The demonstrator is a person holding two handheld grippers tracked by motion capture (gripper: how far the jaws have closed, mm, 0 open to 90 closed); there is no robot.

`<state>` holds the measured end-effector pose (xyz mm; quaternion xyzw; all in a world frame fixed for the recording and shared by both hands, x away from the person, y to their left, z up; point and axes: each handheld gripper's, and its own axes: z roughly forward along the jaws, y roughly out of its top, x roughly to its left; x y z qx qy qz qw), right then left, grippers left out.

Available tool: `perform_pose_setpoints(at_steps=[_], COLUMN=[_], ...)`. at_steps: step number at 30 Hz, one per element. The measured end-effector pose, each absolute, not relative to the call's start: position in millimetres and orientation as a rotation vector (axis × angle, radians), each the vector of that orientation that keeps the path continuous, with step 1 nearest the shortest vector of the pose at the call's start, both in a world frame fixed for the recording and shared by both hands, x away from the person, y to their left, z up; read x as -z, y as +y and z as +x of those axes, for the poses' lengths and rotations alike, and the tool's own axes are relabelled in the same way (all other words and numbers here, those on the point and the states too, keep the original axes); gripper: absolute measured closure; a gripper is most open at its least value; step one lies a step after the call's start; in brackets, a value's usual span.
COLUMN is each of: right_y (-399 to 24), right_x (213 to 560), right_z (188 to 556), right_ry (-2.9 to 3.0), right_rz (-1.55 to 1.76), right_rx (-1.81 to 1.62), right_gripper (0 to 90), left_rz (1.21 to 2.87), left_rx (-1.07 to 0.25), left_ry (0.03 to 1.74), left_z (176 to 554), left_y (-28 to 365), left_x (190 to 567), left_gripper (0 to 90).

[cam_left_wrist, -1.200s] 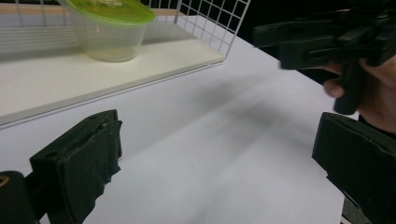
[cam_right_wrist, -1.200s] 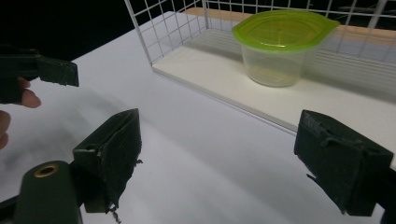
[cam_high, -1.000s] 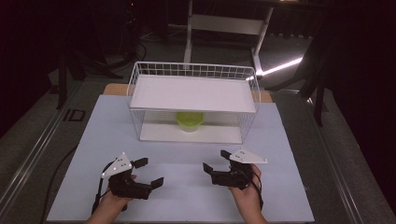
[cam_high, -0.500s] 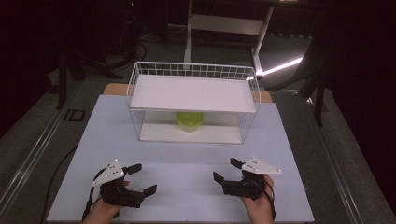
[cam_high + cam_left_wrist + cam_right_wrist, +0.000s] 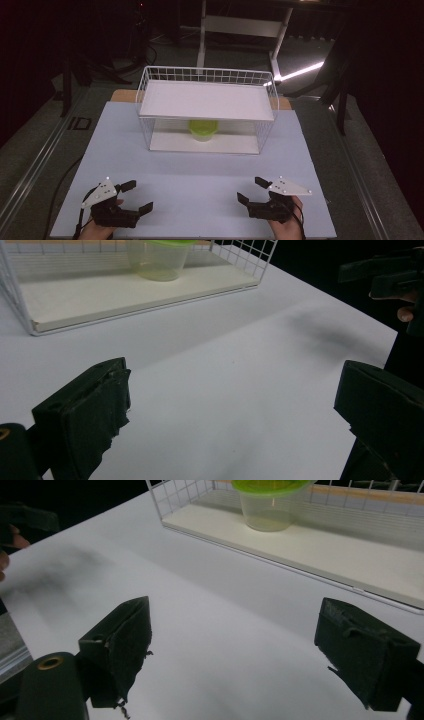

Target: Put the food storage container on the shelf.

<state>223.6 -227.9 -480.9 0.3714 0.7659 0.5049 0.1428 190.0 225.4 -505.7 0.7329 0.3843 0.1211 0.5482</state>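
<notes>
Both grippers, L (image 5: 136, 196) & R (image 5: 251, 190), wide open, empty, near desk (image 5: 200, 180) front edge. Cup (image 5: 203, 129) sits on rack's (image 5: 206, 100) lower shelf. Reach low under top shelf, approach level, grip below lid.

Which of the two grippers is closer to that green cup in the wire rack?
Neither clearly. The left gripper and right gripper sit about equally far in front of the green cup, one on each side.

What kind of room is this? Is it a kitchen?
Probably not a kitchen; it looks like a dim lab or recording room. A white table holds just a wire shelf rack with a green-lidded cup, and the left claw and right claw hover open.
</notes>
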Motion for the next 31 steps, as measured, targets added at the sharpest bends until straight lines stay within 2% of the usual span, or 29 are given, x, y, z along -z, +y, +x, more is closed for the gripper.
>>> perform_pose_setpoints(at_steps=[14, 31], right_y=[-238.8, -234.5], right_x=[494.5, 506.3], right_z=[232.9, 240.3], right_ry=[2.207, 2.259], right_rz=[1.080, 1.100], right_rx=[-1.445, -1.405], right_gripper=[15.0, 15.0], left_rz=[1.739, 1.738], left_rx=[-0.362, -0.334], left_ry=[0.912, 0.899], left_z=[184.8, 186.8], left_y=[232.9, 225.9], left_x=[510.8, 512.5], left_gripper=[2.3, 2.3])
